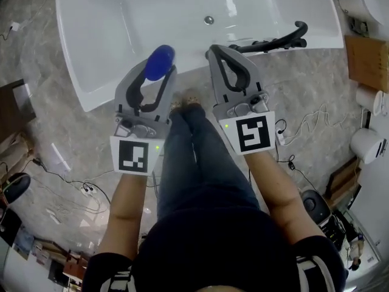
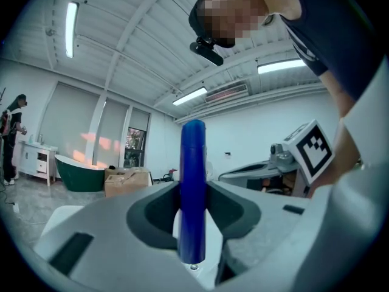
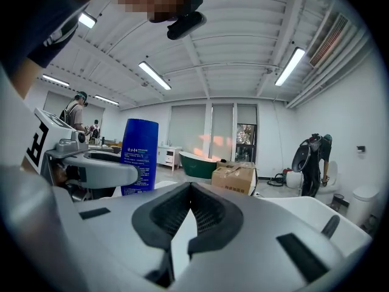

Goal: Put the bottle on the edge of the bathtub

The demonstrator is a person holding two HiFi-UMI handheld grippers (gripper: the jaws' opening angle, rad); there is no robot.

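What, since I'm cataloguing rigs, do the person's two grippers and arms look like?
The left gripper and the right gripper are both light grey plastic with dark grey fingers. Each carries a white cube printed with a black square marker, and a small green light beside it. The arms are bare below short dark sleeves with white stripes.

White print on the blue bottle [image 3: 141, 140], illegibly small.

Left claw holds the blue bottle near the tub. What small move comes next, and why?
Probably lower the left claw until the bottle stands on the near rim of the bathtub. The claw grips the bottle upright, apparently above that rim and not yet resting on it.
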